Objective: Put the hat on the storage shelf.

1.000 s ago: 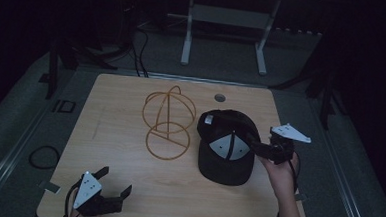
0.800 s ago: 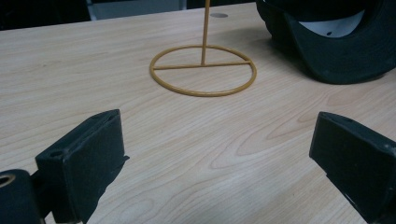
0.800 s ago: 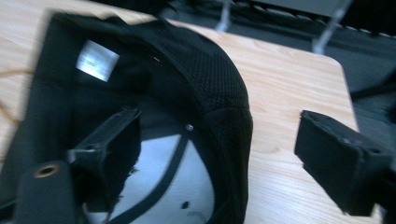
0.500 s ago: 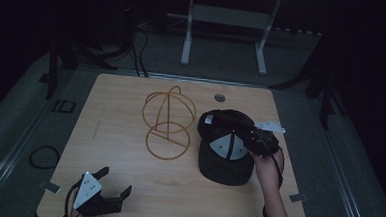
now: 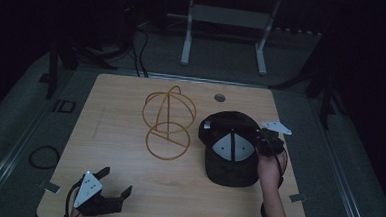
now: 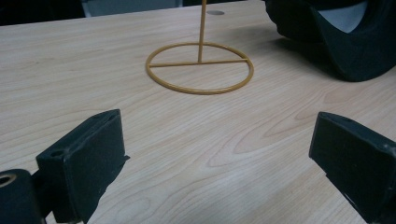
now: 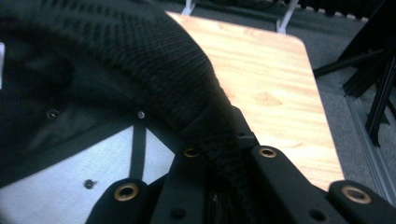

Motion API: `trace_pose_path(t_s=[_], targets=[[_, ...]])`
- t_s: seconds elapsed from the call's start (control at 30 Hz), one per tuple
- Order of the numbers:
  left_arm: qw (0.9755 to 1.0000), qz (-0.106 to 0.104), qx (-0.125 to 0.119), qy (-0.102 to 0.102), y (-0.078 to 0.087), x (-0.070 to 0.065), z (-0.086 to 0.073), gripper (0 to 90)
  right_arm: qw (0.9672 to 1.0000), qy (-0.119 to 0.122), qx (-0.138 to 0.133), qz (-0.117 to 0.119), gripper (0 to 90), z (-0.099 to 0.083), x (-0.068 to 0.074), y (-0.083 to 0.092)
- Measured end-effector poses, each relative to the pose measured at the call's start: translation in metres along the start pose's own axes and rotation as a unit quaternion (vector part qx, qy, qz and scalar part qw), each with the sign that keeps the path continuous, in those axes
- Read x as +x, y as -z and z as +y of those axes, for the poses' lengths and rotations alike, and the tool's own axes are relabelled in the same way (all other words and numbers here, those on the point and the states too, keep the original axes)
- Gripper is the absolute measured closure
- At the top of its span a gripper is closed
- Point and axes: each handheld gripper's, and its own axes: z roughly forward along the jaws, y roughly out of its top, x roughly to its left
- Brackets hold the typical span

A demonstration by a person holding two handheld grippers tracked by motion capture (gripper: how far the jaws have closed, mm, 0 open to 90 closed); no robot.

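A black cap (image 5: 231, 150) with grey inner panels is lying upside down on the right half of the wooden table (image 5: 120, 119), its brim pointing toward the person's side and its crown toward the far edge. The right gripper (image 5: 265, 142) is sitting at the cap's right rim, and its jaws, which have just been closing, are now pinching the knitted edge of the cap (image 7: 201, 93) between them, as the right gripper view is showing with the fabric running down into the clamped jaws. The person's right forearm (image 5: 271, 197) is coming up from the bottom edge to that gripper. Just left of the cap, a yellow wire stand (image 5: 168, 122) is standing upright on its round base, close to the cap but apart from it. The left gripper (image 5: 114, 189) is resting low at the near left corner of the table, well apart from the cap, its jaws spread wide with nothing between them; its own view is looking across bare wood toward the stand's ring base (image 6: 200, 68).
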Motion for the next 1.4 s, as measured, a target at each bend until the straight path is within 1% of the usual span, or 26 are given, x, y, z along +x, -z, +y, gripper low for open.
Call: trace_pose_path(t_s=[0.1, 0.13, 0.23, 0.3, 0.33, 0.37, 0.43, 0.47, 0.5, 0.53, 0.57, 0.6, 0.63, 0.67, 0.7, 0.73, 0.77, 0.8, 0.9, 0.97, 1.03, 1.13, 1.23, 1.3, 1.33, 1.4], targets=[[1.0000, 0.002, 0.002, -0.003, 0.000, 0.000, 0.000, 3.9, 0.9999, 0.002, -0.013, 0.005, 88.5, 0.007, 0.000, 0.008], [0.9999, 0.006, 0.007, -0.005, -0.001, -0.001, 0.000, 4.0, 0.9998, 0.002, -0.018, 0.008, 88.5, 0.010, 0.001, 0.012], [0.9999, 0.005, 0.009, 0.001, -0.002, 0.000, 0.000, 4.0, 0.9993, 0.005, -0.035, 0.011, 88.5, 0.018, 0.002, 0.023], [0.9999, 0.003, 0.009, 0.004, -0.002, 0.000, 0.000, 4.0, 0.9987, 0.005, -0.047, 0.018, 88.5, 0.024, 0.004, 0.029], [0.9999, 0.003, 0.009, 0.004, -0.002, 0.000, 0.000, 4.0, 0.9987, 0.005, -0.047, 0.018, 88.5, 0.024, 0.004, 0.029], [0.9999, 0.003, 0.009, 0.005, -0.002, 0.000, 0.000, 4.0, 0.9981, 0.008, -0.058, 0.021, 88.5, 0.029, 0.006, 0.036], [0.9999, 0.002, 0.010, 0.005, -0.002, -0.001, 0.000, 4.0, 0.9971, 0.010, -0.070, 0.027, 88.5, 0.034, 0.008, 0.043], [0.9999, 0.002, 0.010, 0.005, -0.002, -0.001, 0.000, 4.0, 0.9971, 0.010, -0.070, 0.027, 88.5, 0.034, 0.008, 0.043], [0.9999, 0.000, 0.009, 0.005, -0.002, -0.001, 0.000, 4.0, 0.9965, 0.014, -0.076, 0.029, 88.5, 0.036, 0.010, 0.047], [0.9999, -0.003, 0.009, 0.006, -0.003, -0.002, 0.000, 4.0, 0.9952, 0.016, -0.089, 0.037, 88.5, 0.041, 0.012, 0.055], [0.9999, -0.004, 0.008, 0.006, -0.004, -0.003, 0.001, 4.0, 0.9946, 0.020, -0.094, 0.038, 88.5, 0.043, 0.014, 0.059], [0.9999, -0.004, 0.008, 0.006, -0.004, -0.003, 0.001, 4.0, 0.9946, 0.020, -0.094, 0.038, 88.5, 0.043, 0.014, 0.059], [0.9999, -0.008, 0.008, 0.007, -0.005, -0.005, 0.002, 4.0, 0.9932, 0.026, -0.106, 0.042, 88.5, 0.046, 0.016, 0.066], [0.9999, -0.010, 0.006, 0.007, -0.005, -0.007, 0.002, 4.0, 0.9925, 0.030, -0.110, 0.044, 88.5, 0.048, 0.017, 0.070], [0.9999, -0.014, 0.006, 0.008, -0.006, -0.008, 0.003, 4.2, 0.9920, 0.034, -0.113, 0.043, 88.5, 0.049, 0.018, 0.074], [0.9999, -0.014, 0.006, 0.008, -0.006, -0.008, 0.003, 4.5, 0.9920, 0.034, -0.113, 0.043, 88.5, 0.049, 0.018, 0.074], [0.9999, -0.014, 0.006, 0.008, -0.006, -0.008, 0.003, 4.5, 0.9912, 0.040, -0.119, 0.042, 88.5, 0.051, 0.019, 0.077], [0.9997, -0.023, 0.004, 0.009, -0.009, -0.014, 0.005, 4.6, 0.9897, 0.047, -0.128, 0.046, 88.5, 0.053, 0.019, 0.085], [0.9991, -0.039, 0.003, 0.017, -0.013, -0.021, 0.010, 4.6, 0.9869, 0.051, -0.141, 0.059, 88.5, 0.055, 0.020, 0.097], [0.9985, -0.049, 0.013, 0.018, -0.019, -0.027, 0.014, 5.0, 0.9852, 0.050, -0.147, 0.072, 88.5, 0.054, 0.022, 0.105], [0.9981, -0.055, 0.026, 0.010, -0.025, -0.033, 0.017, 5.3, 0.9832, 0.050, -0.154, 0.084, 88.5, 0.052, 0.025, 0.111], [0.9965, -0.075, 0.037, 0.006, -0.033, -0.042, 0.022, 5.6, 0.9809, 0.056, -0.159, 0.098, 88.5, 0.044, 0.031, 0.118], [0.9953, -0.088, 0.041, -0.001, -0.040, -0.051, 0.029, 5.7, 0.9786, 0.063, -0.160, 0.114, 88.5, 0.039, 0.037, 0.123], [0.9949, -0.092, 0.040, -0.005, -0.045, -0.058, 0.035, 6.0, 0.9770, 0.069, -0.160, 0.122, 88.4, 0.036, 0.041, 0.126], [0.9948, -0.094, 0.039, -0.009, -0.047, -0.061, 0.039, 6.9, 0.9765, 0.069, -0.160, 0.127, 88.5, 0.034, 0.043, 0.128], [0.9931, -0.111, 0.037, -0.012, -0.052, -0.068, 0.046, 6.9, 0.9750, 0.072, -0.161, 0.136, 88.5, 0.032, 0.046, 0.130]])
